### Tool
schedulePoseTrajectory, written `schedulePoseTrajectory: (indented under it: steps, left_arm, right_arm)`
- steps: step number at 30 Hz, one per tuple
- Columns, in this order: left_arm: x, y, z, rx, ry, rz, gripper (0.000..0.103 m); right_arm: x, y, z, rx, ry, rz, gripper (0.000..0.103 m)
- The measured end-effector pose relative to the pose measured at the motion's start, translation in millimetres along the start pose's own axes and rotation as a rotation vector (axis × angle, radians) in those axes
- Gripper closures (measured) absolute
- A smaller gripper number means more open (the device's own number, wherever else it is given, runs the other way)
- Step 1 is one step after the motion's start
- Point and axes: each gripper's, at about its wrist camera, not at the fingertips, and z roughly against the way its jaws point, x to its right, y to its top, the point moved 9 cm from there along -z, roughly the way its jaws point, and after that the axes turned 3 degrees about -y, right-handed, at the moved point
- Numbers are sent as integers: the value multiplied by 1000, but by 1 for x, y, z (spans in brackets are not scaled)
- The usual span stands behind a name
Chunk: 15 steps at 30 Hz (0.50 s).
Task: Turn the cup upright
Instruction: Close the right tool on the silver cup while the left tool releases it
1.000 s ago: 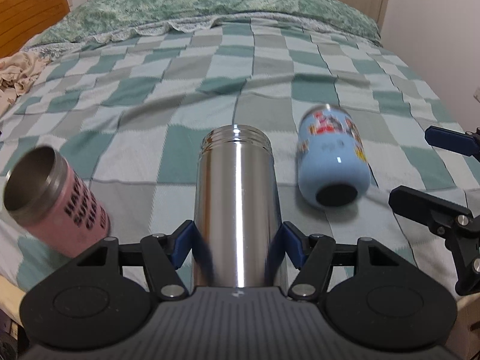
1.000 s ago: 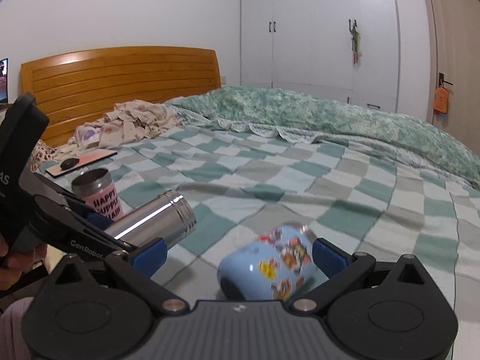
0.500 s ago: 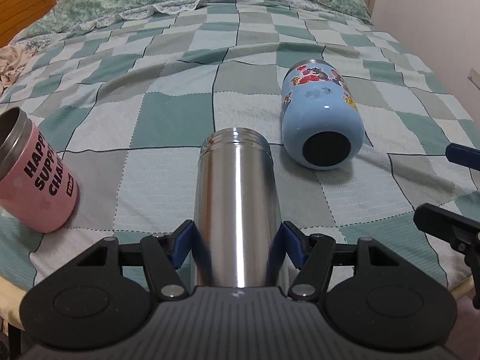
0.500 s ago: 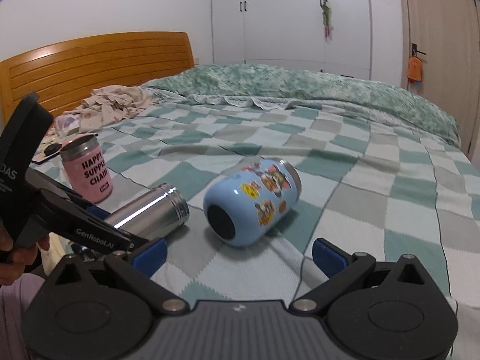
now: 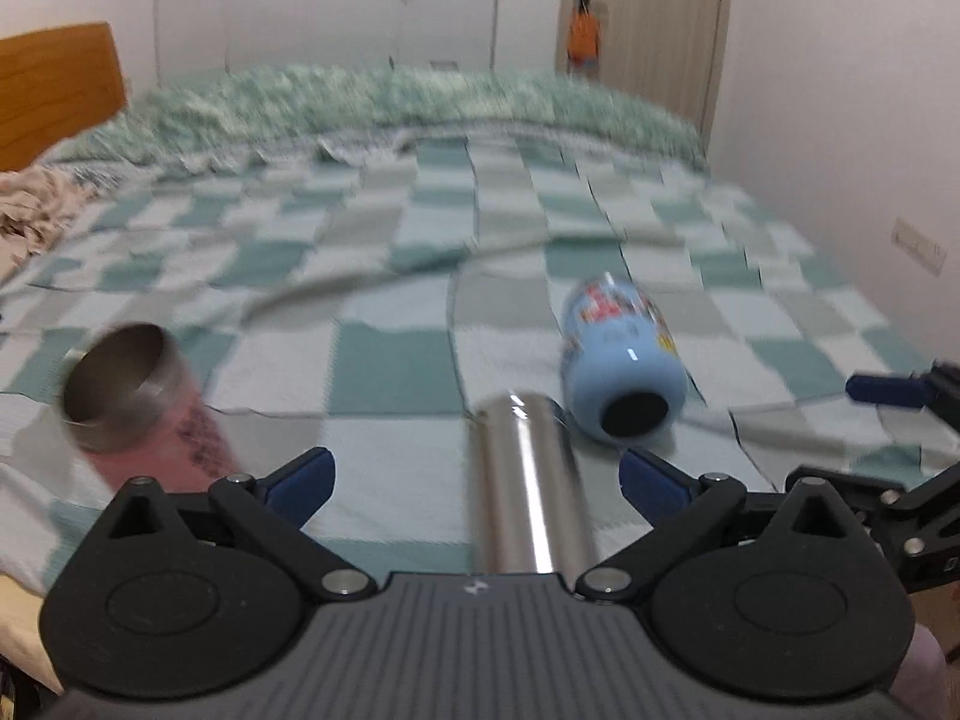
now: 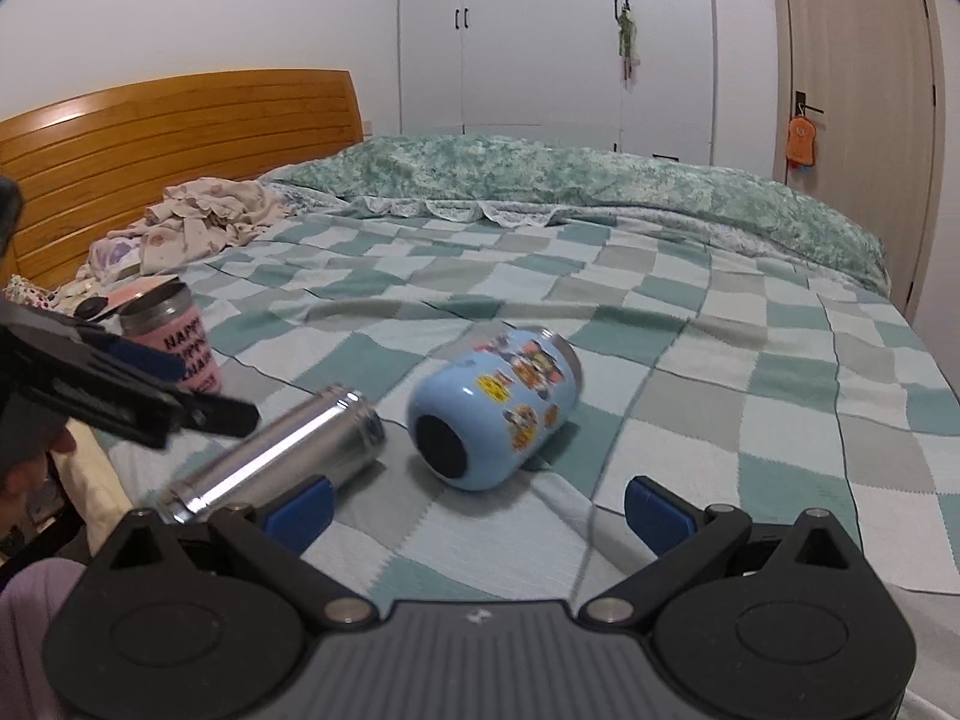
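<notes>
A silver steel cup [image 5: 528, 492] lies on its side on the checked blanket, between the open jaws of my left gripper [image 5: 477, 474], untouched by them. It also shows in the right wrist view [image 6: 282, 459]. A blue sticker-covered cup [image 5: 624, 366] lies on its side to its right, dark base toward me; in the right wrist view it [image 6: 498, 405] lies just ahead of my open, empty right gripper [image 6: 477, 501]. A pink cup [image 5: 144, 408] stands upright at the left, also seen in the right wrist view [image 6: 174, 333].
The checked blanket [image 6: 720, 396] covers the bed. A green duvet [image 6: 570, 180] lies along the far side. Crumpled clothes [image 6: 198, 222] lie by the wooden headboard [image 6: 150, 132]. The bed's near edge [image 6: 102, 480] is at the left. A wardrobe and door stand behind.
My left gripper has opened and let go of the silver cup, which now lies on the blanket. The left view has tilted up and is blurred. The right gripper stays open.
</notes>
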Motion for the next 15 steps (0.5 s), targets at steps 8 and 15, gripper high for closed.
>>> schedulePoseTrajectory:
  steps: [8,15]
  left_arm:
    - [-66,-5,48,163,64,29,0]
    - [-110,-24,52,187,75,50,0]
  right_arm:
    - [-57,12,-19,-55,31,-15,0]
    - [-97,8,-58,-160,3,-82,0]
